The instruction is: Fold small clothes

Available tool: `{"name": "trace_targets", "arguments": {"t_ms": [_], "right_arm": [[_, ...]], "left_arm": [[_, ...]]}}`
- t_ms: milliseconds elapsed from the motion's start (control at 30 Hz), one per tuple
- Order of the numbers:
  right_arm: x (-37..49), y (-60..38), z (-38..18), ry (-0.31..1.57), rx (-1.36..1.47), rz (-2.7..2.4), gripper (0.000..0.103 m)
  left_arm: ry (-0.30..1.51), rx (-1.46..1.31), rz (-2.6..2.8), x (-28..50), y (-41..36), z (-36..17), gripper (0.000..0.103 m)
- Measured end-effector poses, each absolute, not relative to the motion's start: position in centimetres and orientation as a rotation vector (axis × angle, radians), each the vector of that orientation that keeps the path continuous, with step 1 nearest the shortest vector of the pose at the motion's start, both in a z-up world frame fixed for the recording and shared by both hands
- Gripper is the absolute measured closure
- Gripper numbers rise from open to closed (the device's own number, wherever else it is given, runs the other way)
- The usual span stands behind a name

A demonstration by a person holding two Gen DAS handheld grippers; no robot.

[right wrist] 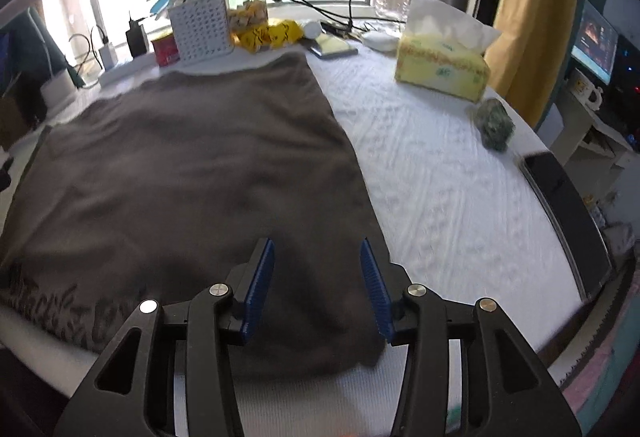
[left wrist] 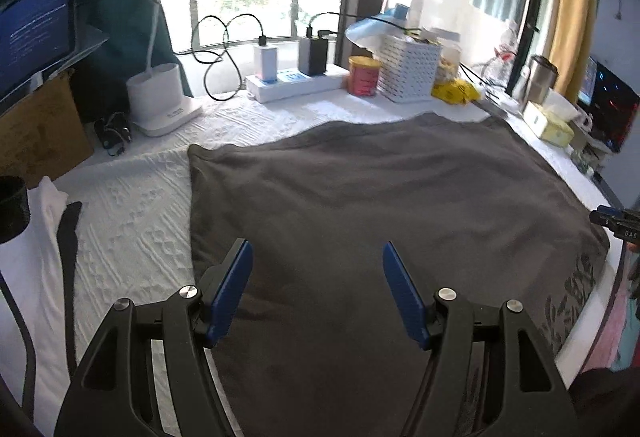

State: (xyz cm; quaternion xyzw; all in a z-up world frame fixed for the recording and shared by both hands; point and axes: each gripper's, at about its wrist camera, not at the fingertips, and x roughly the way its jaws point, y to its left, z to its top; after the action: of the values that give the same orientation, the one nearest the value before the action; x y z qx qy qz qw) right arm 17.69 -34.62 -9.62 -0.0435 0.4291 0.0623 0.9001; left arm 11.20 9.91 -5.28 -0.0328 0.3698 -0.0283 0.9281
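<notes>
Both hand-held grippers [left wrist: 316, 249] [right wrist: 317, 247] empty, parted, above grey garment [left wrist: 380, 197].

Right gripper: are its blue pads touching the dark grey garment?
Apart. The right wrist view shows the right gripper with jaws open and both blue pads clear of the dark grey garment, nothing pinched between them.

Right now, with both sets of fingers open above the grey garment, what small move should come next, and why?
Probably lower the right gripper onto the near right edge of the grey garment and pinch it. The garment lies flat, neither gripper holds anything, and the left gripper hangs open above it.
</notes>
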Motion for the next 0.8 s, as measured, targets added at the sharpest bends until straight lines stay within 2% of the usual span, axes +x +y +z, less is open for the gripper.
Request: {"name": "trace_targets", "arguments": {"t_ms": [433, 467, 500, 533, 567, 667, 800], "right_arm": [[13.0, -35.9, -11.2, 1.023, 0.041, 0.043, 0.054], [13.0, -35.6, -11.2, 1.024, 0.056, 0.053, 0.038], [13.0, -35.4, -11.2, 1.027, 0.077, 0.072, 0.027], [13.1, -34.9, -11.4, 1.031, 0.111, 0.104, 0.010], [13.1, -34.3, -11.5, 1.033, 0.115, 0.111, 0.002], [13.3, -32.7, -11.6, 1.037, 0.068, 0.105, 0.000], [14.2, -33.3, -11.2, 1.001, 0.170, 0.103, 0.000]], "left_arm": [[0.759, -0.128, -0.120, 10.7, 10.3, -5.5, 0.035], [0.765, -0.129, -0.121, 10.8, 10.3, -5.7, 0.035], [0.773, -0.130, -0.122, 10.9, 10.3, -5.9, 0.035], [0.783, -0.131, -0.122, 11.1, 10.4, -6.1, 0.035], [0.789, -0.132, -0.122, 11.2, 10.4, -6.2, 0.035], [0.784, -0.134, -0.120, 11.1, 10.7, -6.0, 0.035], [0.776, -0.143, -0.102, 11.1, 11.4, -5.7, 0.035]]}}
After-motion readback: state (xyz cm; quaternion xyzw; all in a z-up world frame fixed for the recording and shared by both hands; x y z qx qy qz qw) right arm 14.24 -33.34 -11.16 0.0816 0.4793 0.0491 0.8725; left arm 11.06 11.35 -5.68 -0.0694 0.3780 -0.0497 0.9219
